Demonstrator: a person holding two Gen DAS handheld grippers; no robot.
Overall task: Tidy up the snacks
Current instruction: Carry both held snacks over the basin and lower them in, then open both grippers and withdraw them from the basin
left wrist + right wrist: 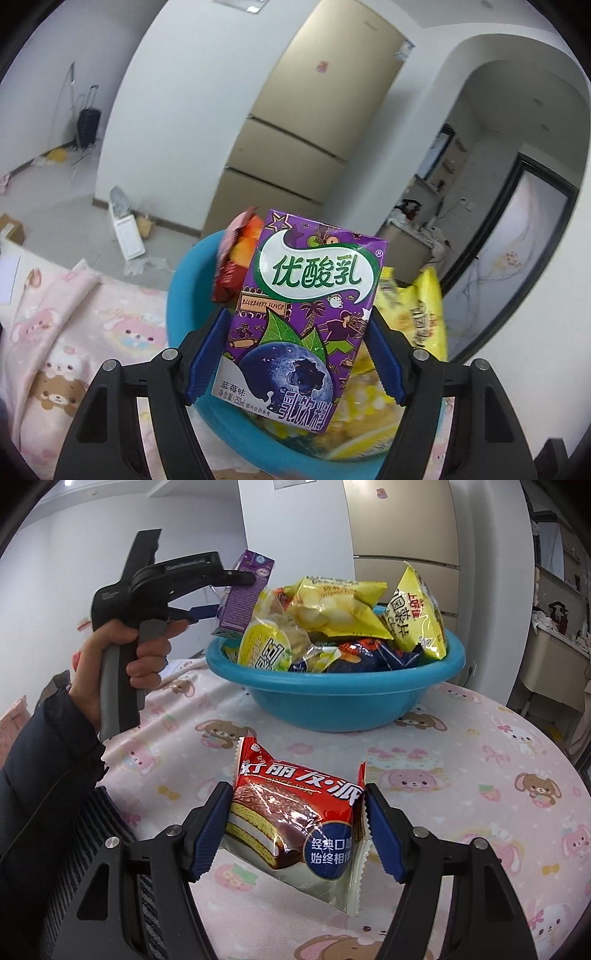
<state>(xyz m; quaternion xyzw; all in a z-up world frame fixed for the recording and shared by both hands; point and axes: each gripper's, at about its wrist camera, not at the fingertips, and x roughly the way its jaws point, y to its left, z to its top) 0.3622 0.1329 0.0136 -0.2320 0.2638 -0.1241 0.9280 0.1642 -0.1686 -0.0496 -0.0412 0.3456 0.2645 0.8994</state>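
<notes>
A purple blueberry milk carton [299, 314] stands upright between the blue pads of my left gripper [295, 313], which is shut on it. In the right wrist view that left gripper [232, 594] holds the carton [247, 587] in the air over the left rim of the blue basin [332, 701]. A person's hand [110, 657] grips its handle. The basin [184, 295] is heaped with snack bags, among them yellow chip bags [332, 605]. My right gripper [296, 785] is shut on a red chocolate pie packet [295, 819] just above the tablecloth.
The round table wears a pink cartoon tablecloth [461, 775]; its edge curves along the right. A striped fabric [110, 830] lies at the table's left edge. A beige fridge [314, 129] and white walls stand behind the basin.
</notes>
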